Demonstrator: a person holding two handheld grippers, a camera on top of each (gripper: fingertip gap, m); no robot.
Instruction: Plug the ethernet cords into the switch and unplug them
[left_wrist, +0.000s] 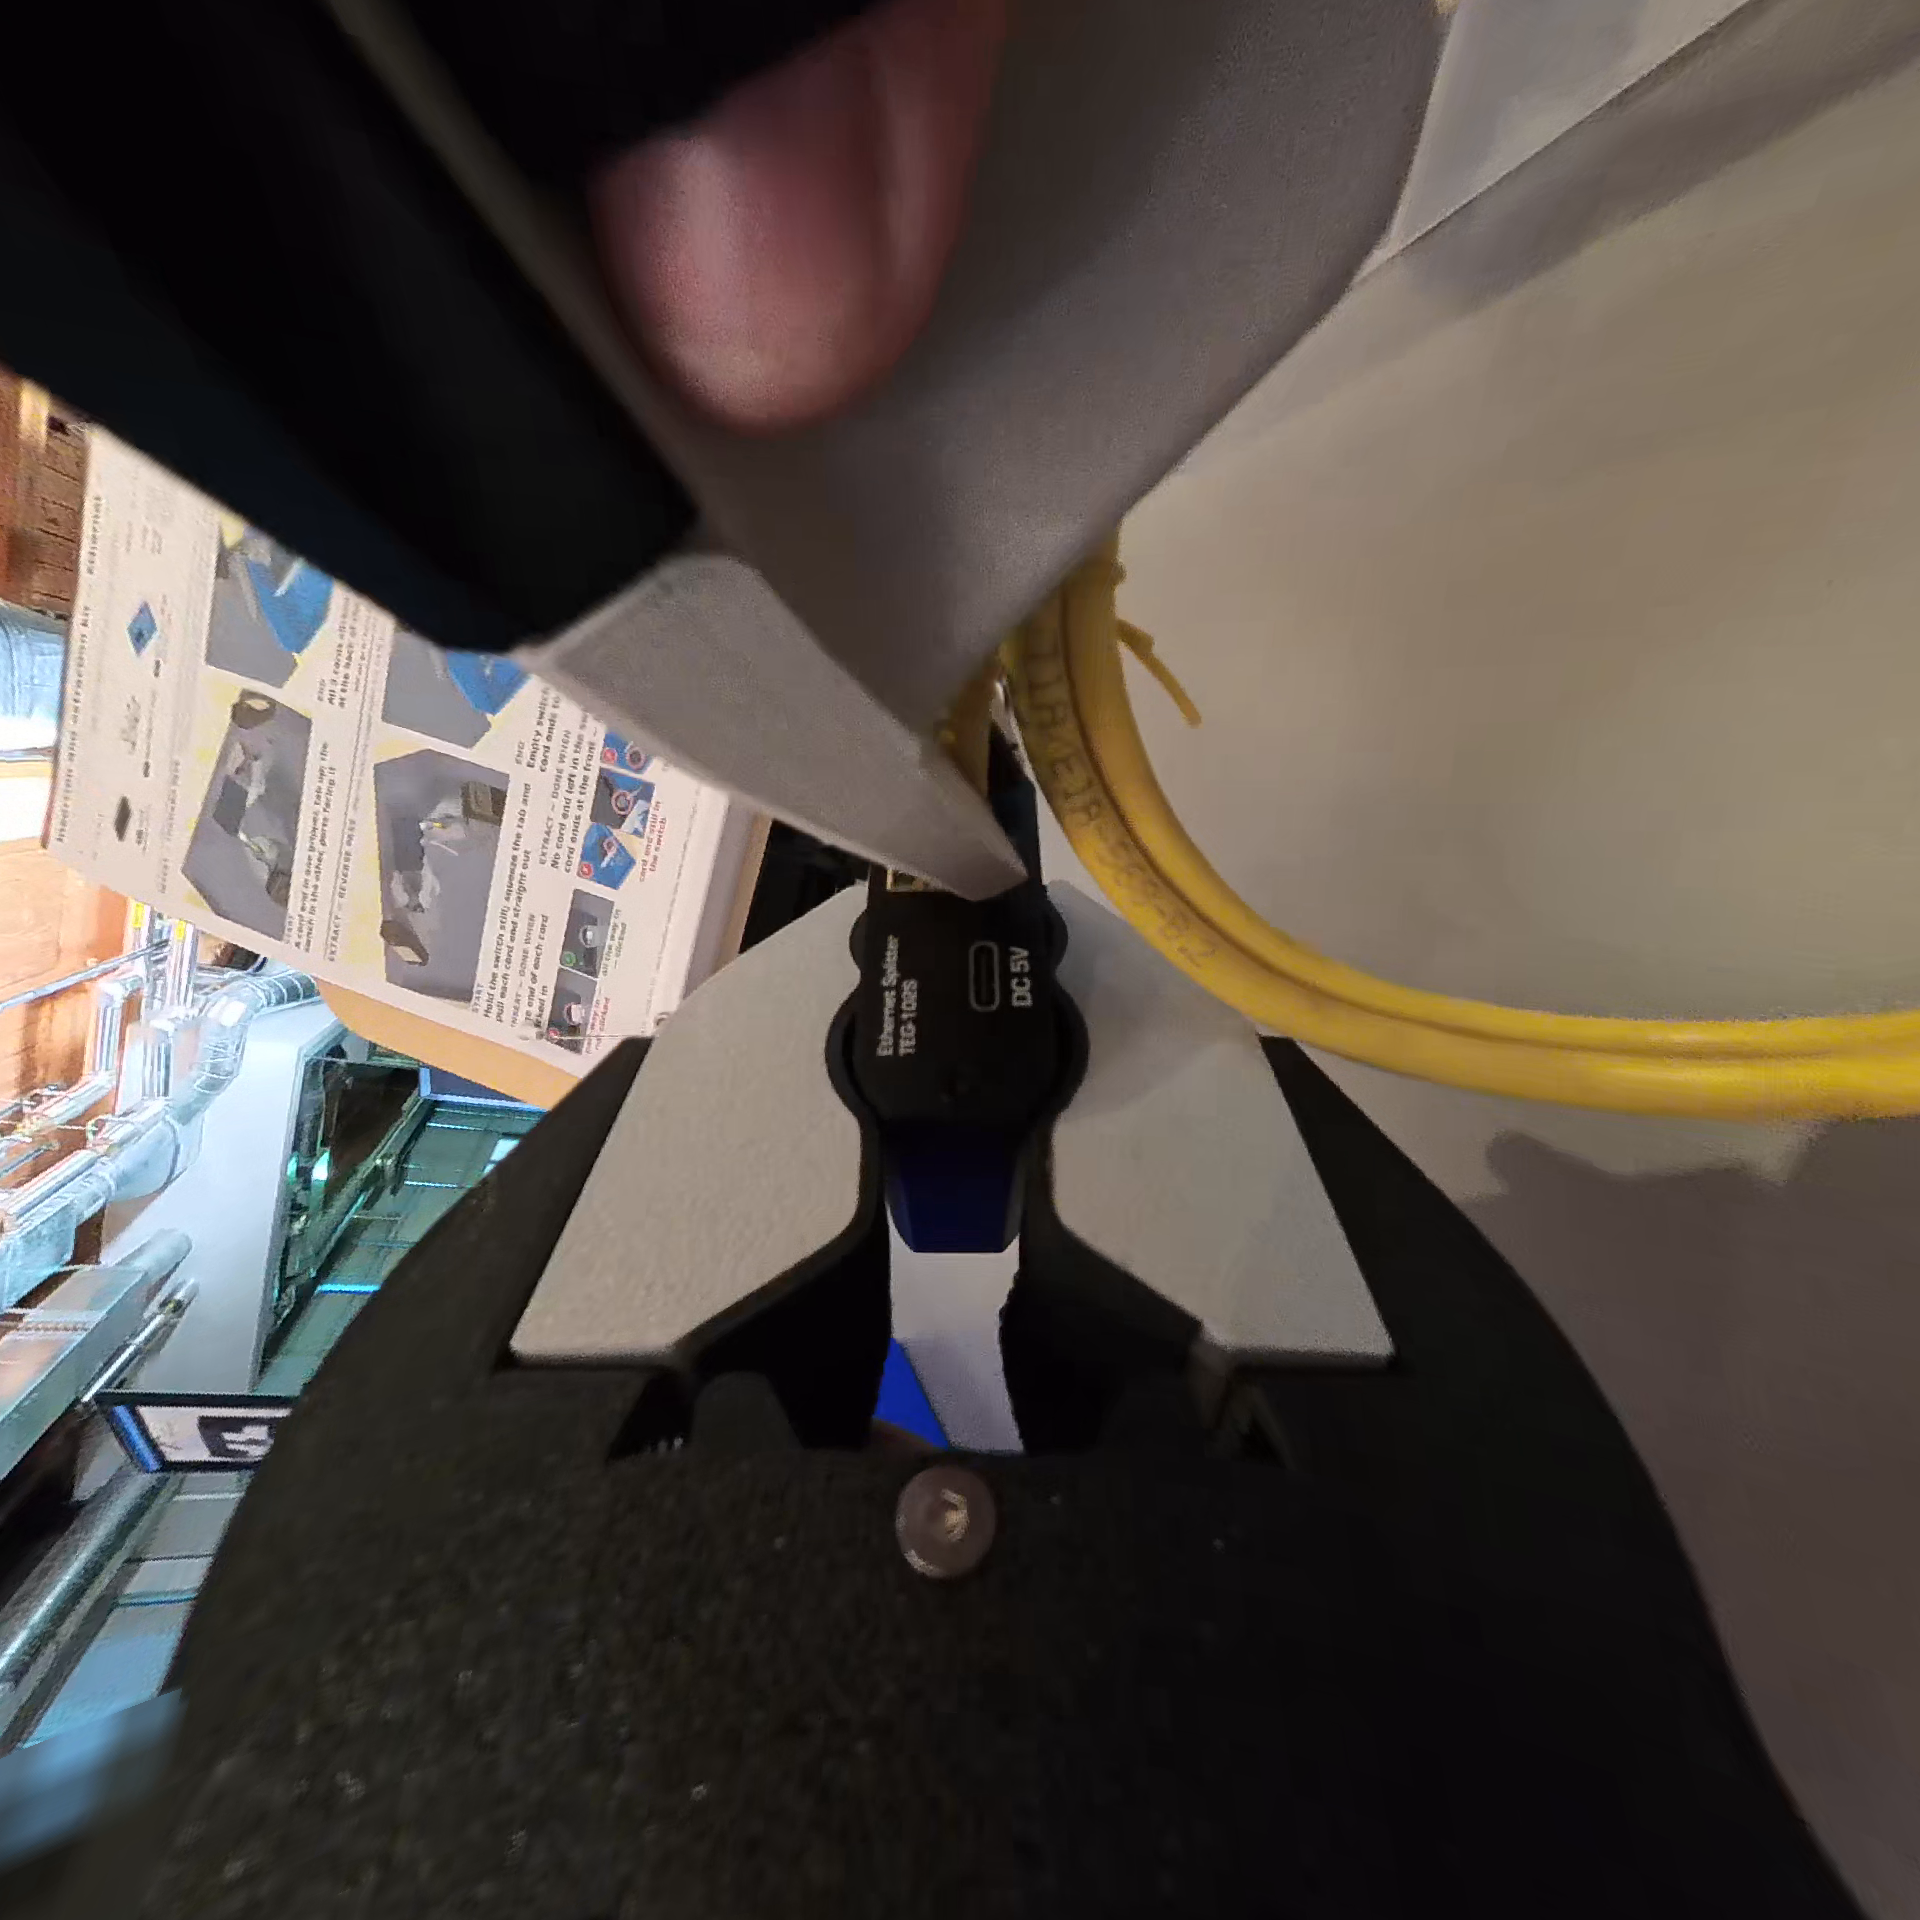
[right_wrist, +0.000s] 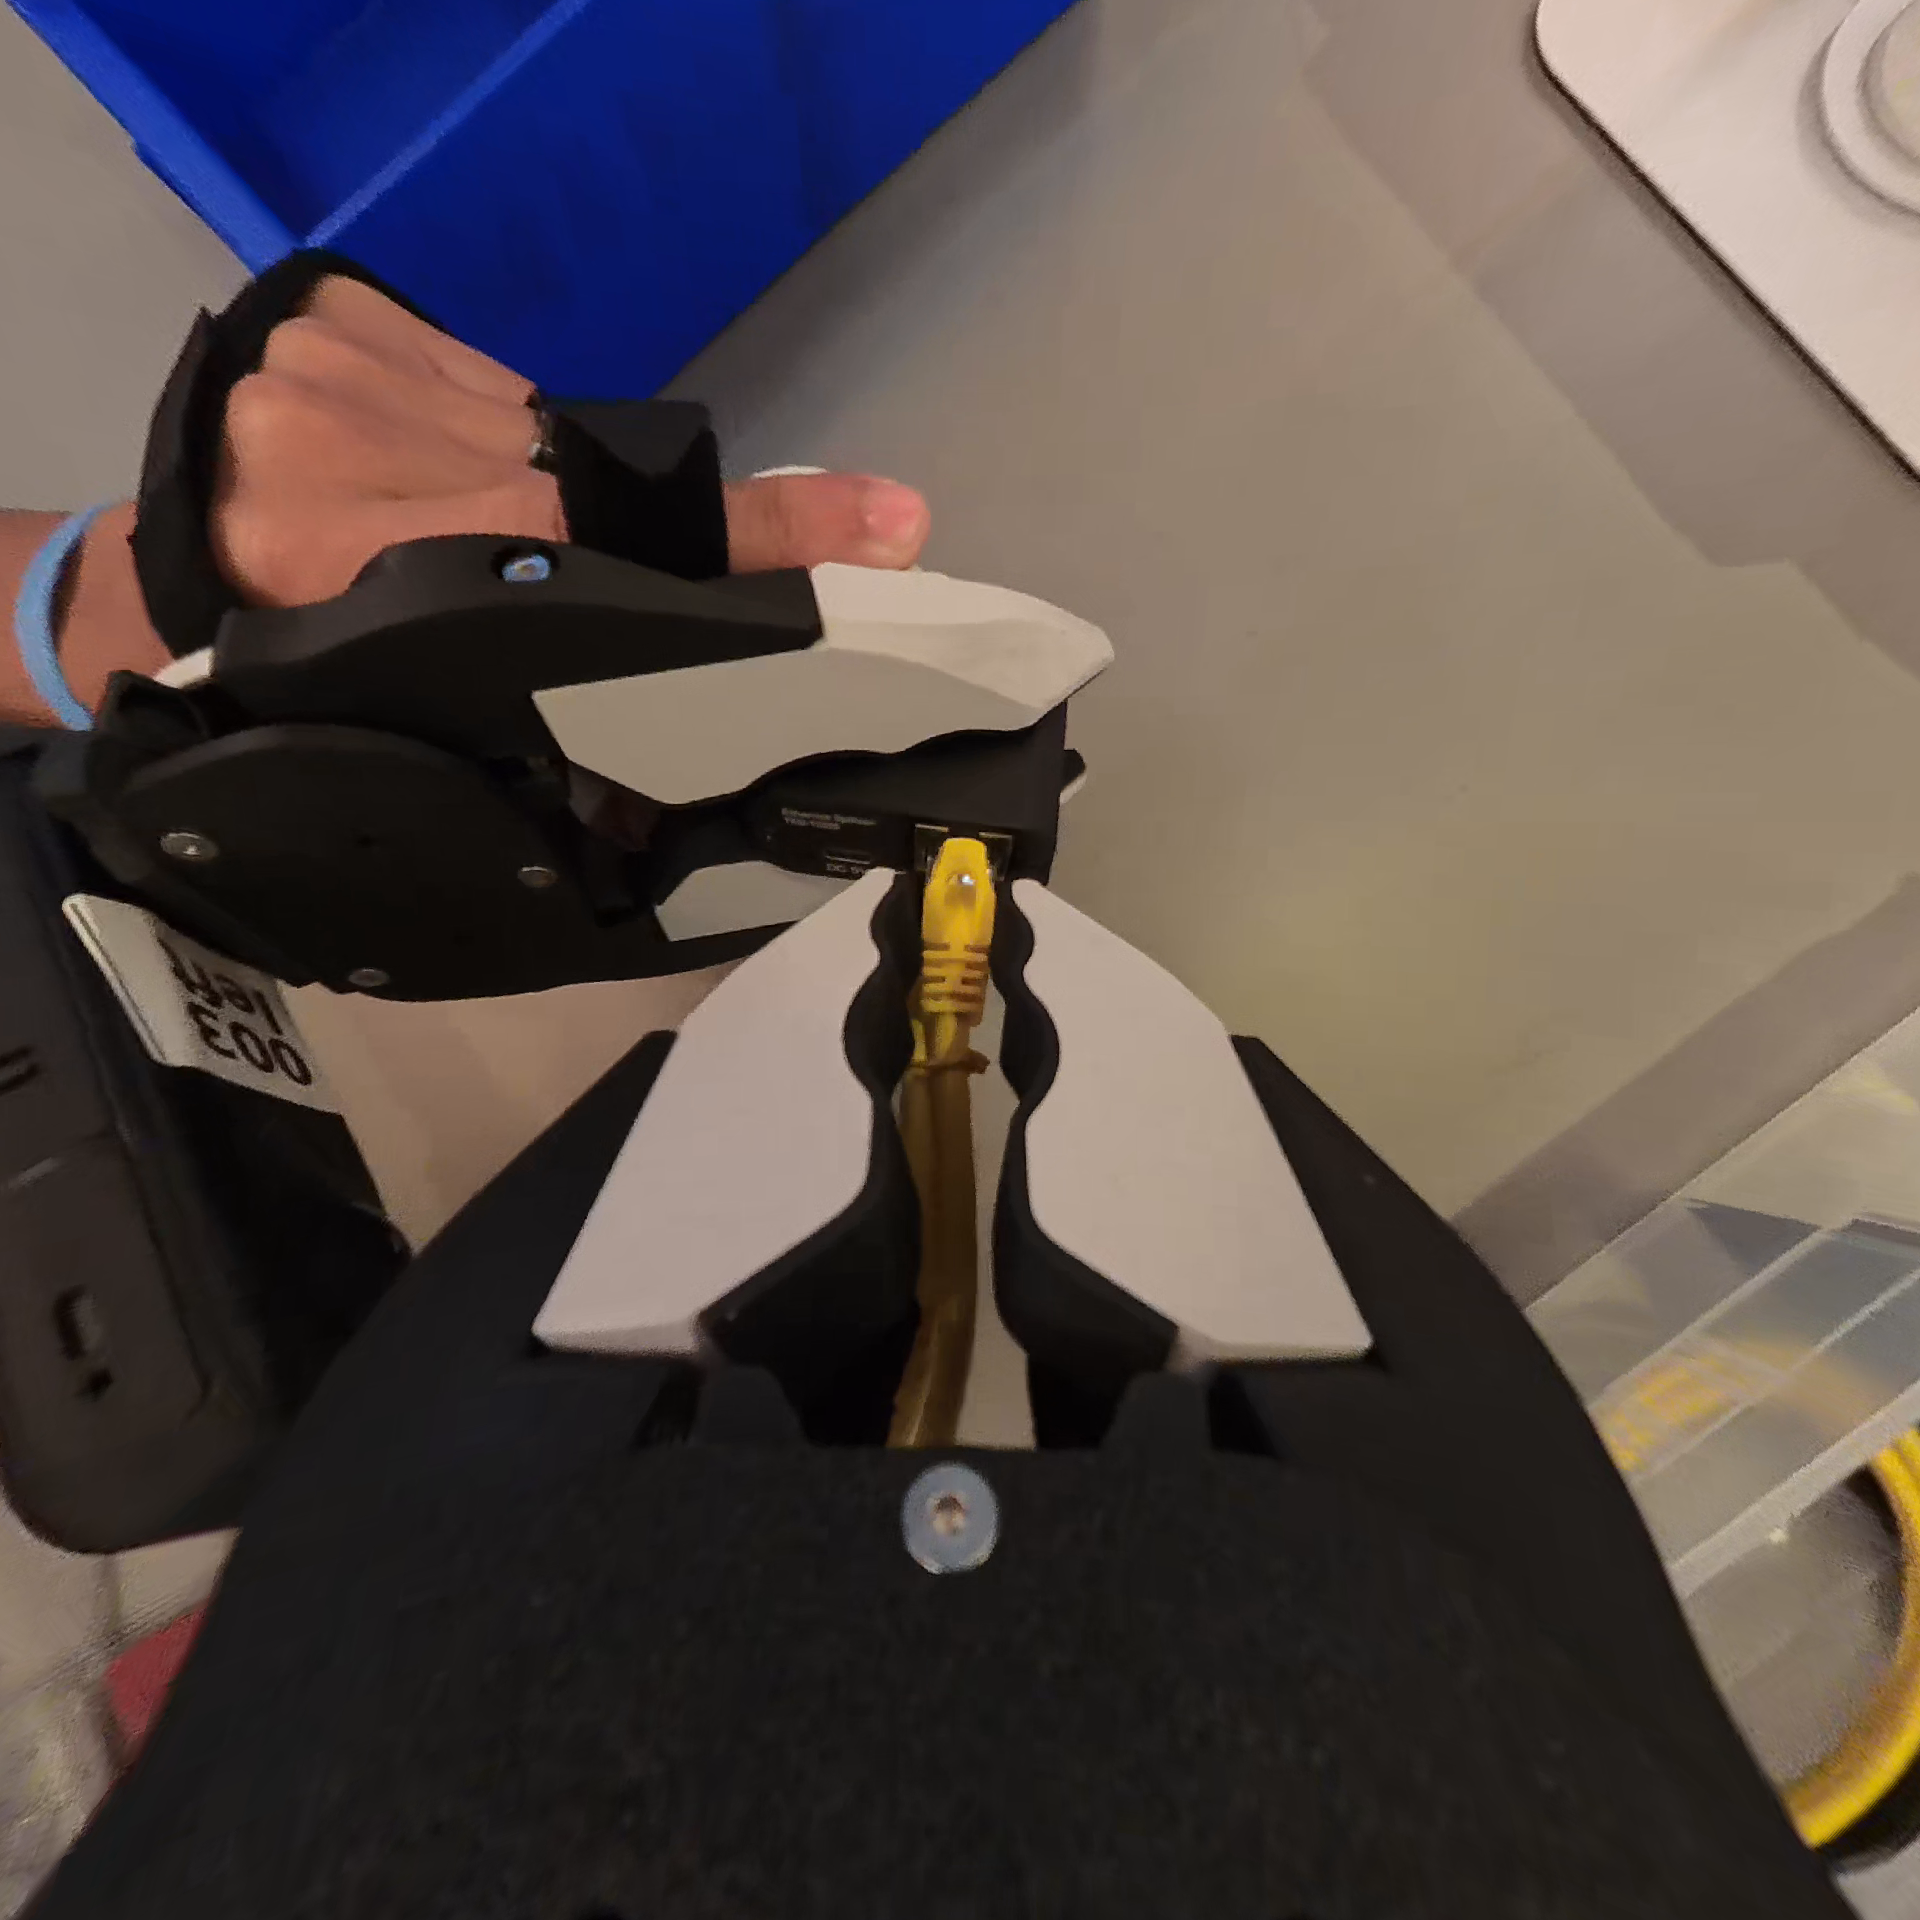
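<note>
My left gripper (left_wrist: 956, 997) is shut on the small black switch (left_wrist: 961, 997) and holds it by its sides. In the right wrist view it (right_wrist: 1070, 738) comes in from the left with the switch (right_wrist: 935, 800), whose ports face my right gripper. My right gripper (right_wrist: 954, 894) is shut on the yellow plug (right_wrist: 956, 935) of an ethernet cord. The plug's tip sits at one port of the switch. How deep it sits I cannot tell. The yellow cord (left_wrist: 1351, 997) loops away to the right. A grey finger (left_wrist: 831, 675) of my right gripper crosses the left wrist view, its tip at the switch.
A blue bin (right_wrist: 540, 156) stands behind the left hand. A white board (right_wrist: 1714, 208) lies at the back right. A clear plastic box (right_wrist: 1766, 1403) with yellow cord in it is at the front right. A printed instruction sheet (left_wrist: 364, 779) stands behind the grey table (right_wrist: 1351, 623). Tip to tip, the grippers are about 5 centimetres apart.
</note>
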